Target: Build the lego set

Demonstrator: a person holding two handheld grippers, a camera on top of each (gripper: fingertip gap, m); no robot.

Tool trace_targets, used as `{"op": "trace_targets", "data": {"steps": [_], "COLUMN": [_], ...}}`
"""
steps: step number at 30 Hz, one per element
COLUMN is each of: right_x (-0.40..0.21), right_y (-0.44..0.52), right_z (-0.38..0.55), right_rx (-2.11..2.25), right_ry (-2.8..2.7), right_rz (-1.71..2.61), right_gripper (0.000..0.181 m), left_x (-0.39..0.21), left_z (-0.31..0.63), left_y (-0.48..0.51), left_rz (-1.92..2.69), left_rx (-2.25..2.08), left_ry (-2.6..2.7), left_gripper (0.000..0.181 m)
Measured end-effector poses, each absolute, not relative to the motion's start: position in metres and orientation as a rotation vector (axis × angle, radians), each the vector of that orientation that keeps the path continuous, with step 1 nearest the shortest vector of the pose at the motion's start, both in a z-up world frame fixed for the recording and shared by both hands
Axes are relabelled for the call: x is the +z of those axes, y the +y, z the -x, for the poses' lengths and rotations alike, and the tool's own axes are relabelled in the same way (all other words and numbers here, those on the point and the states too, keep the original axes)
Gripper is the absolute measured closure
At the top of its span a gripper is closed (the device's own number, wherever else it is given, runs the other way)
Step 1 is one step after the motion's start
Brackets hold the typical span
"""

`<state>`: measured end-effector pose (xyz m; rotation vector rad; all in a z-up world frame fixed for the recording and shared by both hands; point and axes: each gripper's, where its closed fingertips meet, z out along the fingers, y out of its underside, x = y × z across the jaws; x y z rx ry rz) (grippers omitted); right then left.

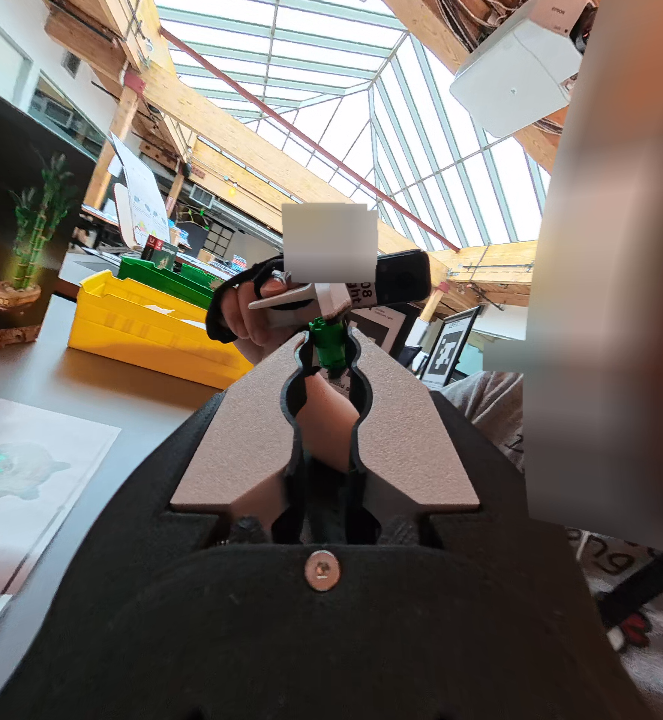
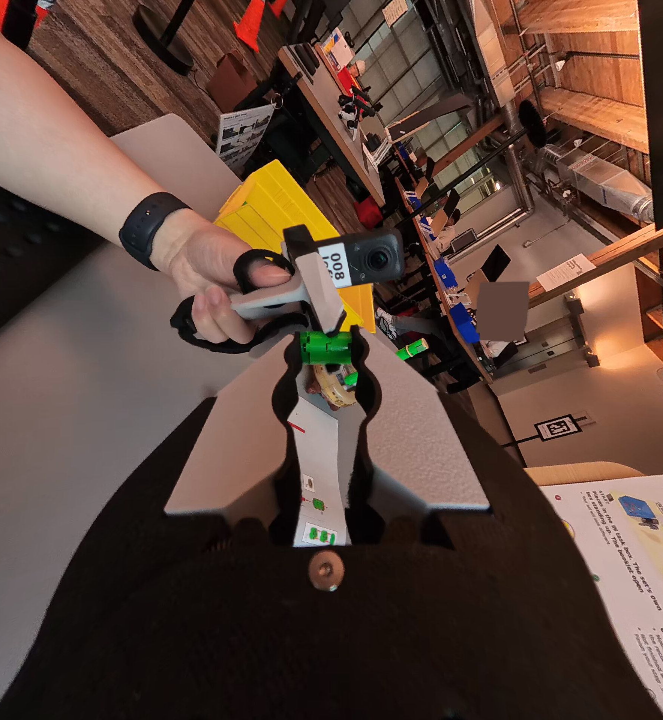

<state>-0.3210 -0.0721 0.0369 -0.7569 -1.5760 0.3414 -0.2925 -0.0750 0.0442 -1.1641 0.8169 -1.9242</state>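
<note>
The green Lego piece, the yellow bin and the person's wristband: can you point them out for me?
Green Lego piece (image 2: 324,346): right wrist view, on its side, between the fingers' tips.
Yellow bin (image 1: 147,327): left wrist view, on its outer wall.
Wristband (image 2: 147,230): right wrist view, on the black strap.

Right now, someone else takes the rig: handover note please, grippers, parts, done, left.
Left gripper: shut on the green lego piece, held in the air above the table.
Right gripper: shut on the same green lego piece from the opposite side; both grip it at once.
On the table: yellow tray, green tray behind it, open instruction booklet, a round tan lego base.
Done: a short green section is assembled.
Left: probably press this joint home, then join it to the base; contents of the trays are not visible.
</note>
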Motion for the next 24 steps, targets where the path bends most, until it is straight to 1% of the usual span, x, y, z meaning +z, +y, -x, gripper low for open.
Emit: {"op": "trace_targets", "data": {"steps": [1, 16, 19, 24], "right_x": [0.038, 0.027, 0.028, 0.019], "right_y": [-0.072, -0.062, -0.057, -0.052], "right_z": [0.321, 0.315, 0.318, 0.32], "right_rx": [0.339, 0.354, 0.39, 0.308], "right_ry": [-1.569, -1.605, -1.584, -1.601], "right_rz": [0.753, 0.84, 0.884, 0.9], "right_gripper": [0.157, 0.158, 0.158, 0.155], "left_x": [0.045, 0.035, 0.038, 0.032], "left_z": [0.292, 0.286, 0.289, 0.285], "left_y": [-0.075, -0.066, -0.061, -0.057], "left_rz": [1.154, 1.212, 1.212, 1.246], "left_rx": [-1.897, -1.818, -1.894, -1.983], "left_ry": [0.813, 0.791, 0.722, 0.672], "left_gripper": [0.167, 0.167, 0.167, 0.168]}}
